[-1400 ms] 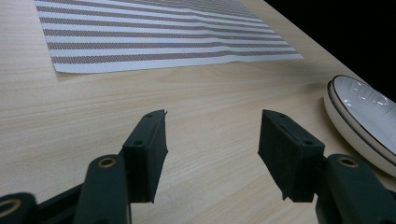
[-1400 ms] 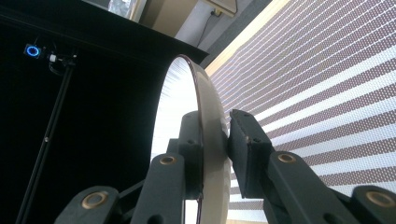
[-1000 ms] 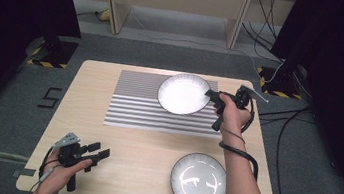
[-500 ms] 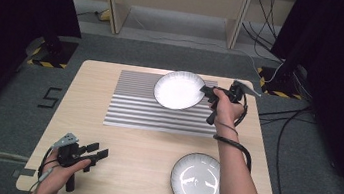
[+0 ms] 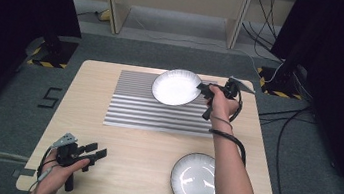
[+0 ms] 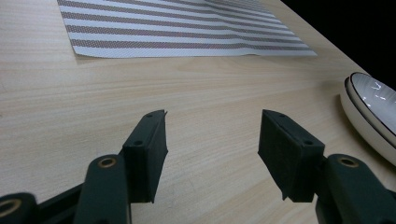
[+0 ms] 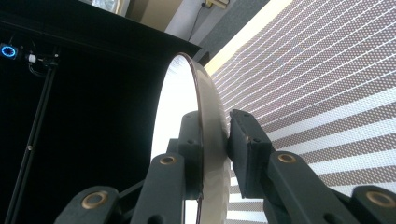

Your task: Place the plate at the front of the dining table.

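A white plate is being held by its rim in the right gripper, with the 2 jaws clamped on either side of the edge. In the right gripper view the plate is being seen edge-on between the jaws of the right gripper, and the striped mat is lying beyond and below it. In the high view the plate is being carried just ahead of the gripper, over the far part of the striped mat.

The left gripper is being held low over the near corner of the tabletop, its jaws spread wide with nothing between them. A second plate is being left on the tabletop, well off to that gripper's right.
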The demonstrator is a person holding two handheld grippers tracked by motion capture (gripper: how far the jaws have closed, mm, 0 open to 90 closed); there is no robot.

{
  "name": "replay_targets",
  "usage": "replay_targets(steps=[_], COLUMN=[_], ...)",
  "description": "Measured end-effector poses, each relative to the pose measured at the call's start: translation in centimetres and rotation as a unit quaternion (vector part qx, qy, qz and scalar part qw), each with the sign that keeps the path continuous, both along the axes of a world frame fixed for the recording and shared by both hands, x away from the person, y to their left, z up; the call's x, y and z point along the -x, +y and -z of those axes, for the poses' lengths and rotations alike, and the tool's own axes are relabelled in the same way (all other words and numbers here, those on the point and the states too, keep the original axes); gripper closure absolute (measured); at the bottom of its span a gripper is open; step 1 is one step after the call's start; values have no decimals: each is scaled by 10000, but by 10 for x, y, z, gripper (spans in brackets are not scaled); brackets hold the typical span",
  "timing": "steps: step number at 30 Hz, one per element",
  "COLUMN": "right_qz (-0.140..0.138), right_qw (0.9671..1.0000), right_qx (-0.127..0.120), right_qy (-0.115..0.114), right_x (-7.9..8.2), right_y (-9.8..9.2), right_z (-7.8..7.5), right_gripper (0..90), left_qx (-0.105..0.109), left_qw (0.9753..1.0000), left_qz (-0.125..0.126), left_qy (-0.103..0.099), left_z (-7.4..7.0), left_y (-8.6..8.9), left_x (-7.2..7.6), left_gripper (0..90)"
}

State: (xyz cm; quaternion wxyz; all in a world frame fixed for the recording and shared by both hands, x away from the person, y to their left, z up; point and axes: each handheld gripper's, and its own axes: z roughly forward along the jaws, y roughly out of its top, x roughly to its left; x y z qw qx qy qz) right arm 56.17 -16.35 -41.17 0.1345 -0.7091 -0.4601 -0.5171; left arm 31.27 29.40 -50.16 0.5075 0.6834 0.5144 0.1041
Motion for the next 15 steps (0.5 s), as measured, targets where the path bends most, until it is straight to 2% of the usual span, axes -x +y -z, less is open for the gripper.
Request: replay_targets(steps=[4,15], right_qz=[54,118], right_qw=[10000,9998], right_qx=[-52,22], right_qy=[61,164], right_x=[-5,-16], right_y=[2,8], right_z=[4,12], right_gripper=[751,751], left_qx=[0,14], left_qw=[10000,10000], left_qz=[-21,-57], left_qy=[-2,-6], left_z=[0,4], left_y=[1,2], left_x=[0,-1], left_gripper=[413,413])
